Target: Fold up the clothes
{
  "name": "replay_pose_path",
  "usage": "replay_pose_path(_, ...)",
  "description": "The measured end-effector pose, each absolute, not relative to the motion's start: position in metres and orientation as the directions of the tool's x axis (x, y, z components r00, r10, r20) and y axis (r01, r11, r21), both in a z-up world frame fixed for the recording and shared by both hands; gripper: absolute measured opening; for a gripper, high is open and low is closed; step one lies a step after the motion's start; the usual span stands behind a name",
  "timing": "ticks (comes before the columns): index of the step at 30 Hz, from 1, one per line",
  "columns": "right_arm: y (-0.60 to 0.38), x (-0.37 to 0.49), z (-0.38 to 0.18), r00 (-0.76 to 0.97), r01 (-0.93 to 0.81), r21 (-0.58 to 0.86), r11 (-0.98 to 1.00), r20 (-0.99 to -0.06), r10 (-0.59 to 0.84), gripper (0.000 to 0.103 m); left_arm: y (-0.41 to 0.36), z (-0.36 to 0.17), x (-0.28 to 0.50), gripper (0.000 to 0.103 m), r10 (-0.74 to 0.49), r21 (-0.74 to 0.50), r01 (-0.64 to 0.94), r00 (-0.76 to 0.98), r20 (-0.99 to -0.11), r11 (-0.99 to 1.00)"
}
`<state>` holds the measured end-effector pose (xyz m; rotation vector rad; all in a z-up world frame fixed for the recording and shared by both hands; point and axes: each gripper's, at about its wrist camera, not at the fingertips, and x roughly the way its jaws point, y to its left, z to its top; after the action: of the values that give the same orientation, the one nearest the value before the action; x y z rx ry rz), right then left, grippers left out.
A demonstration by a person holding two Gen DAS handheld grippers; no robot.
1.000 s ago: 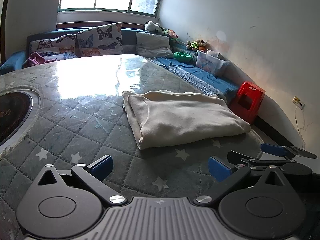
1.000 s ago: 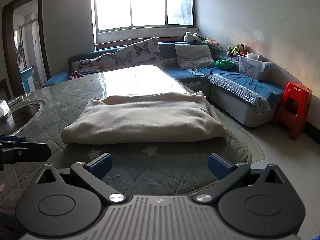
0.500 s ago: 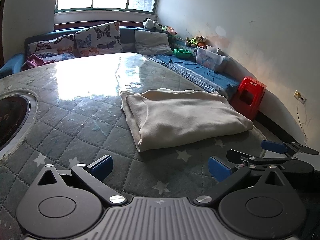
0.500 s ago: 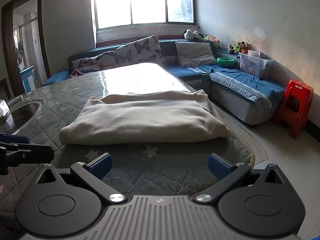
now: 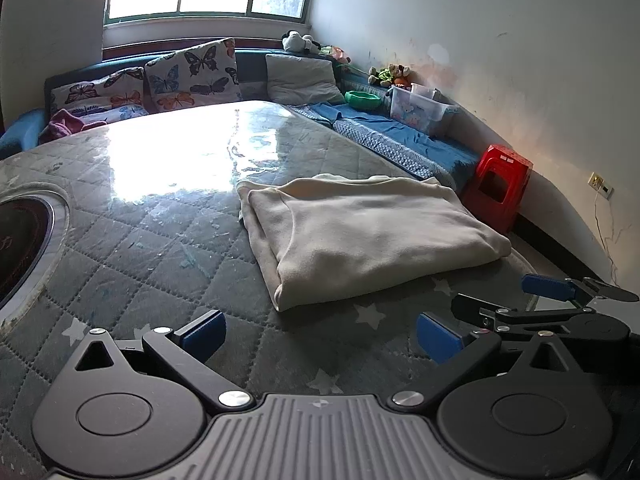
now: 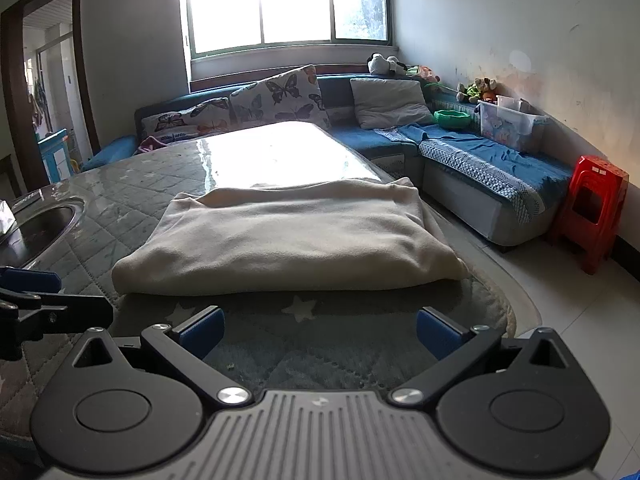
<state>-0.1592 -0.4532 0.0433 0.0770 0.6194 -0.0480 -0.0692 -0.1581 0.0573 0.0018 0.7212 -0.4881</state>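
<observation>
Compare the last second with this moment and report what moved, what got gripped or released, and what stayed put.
Hardly anything changed. The left gripper and right gripper drifted only slightly, both open, empty and short of the cloth. Nothing was gripped or released. The folded cream fleece garment lies as before on the grey quilted star-patterned table cover, its folds unchanged.

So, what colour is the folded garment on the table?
Cream, plain; the folded garment shows best in the right wrist view.
</observation>
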Motion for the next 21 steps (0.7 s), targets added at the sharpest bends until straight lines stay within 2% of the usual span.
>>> replay_pose_path(21,-0.457,-0.144,0.04,0.796,0.087,0.07,0.994,-0.604,-0.027,0.103,-0.165,0.056,-0.054,0.103,-0.424,-0.153,0.44,0.624,-0.657,0.885)
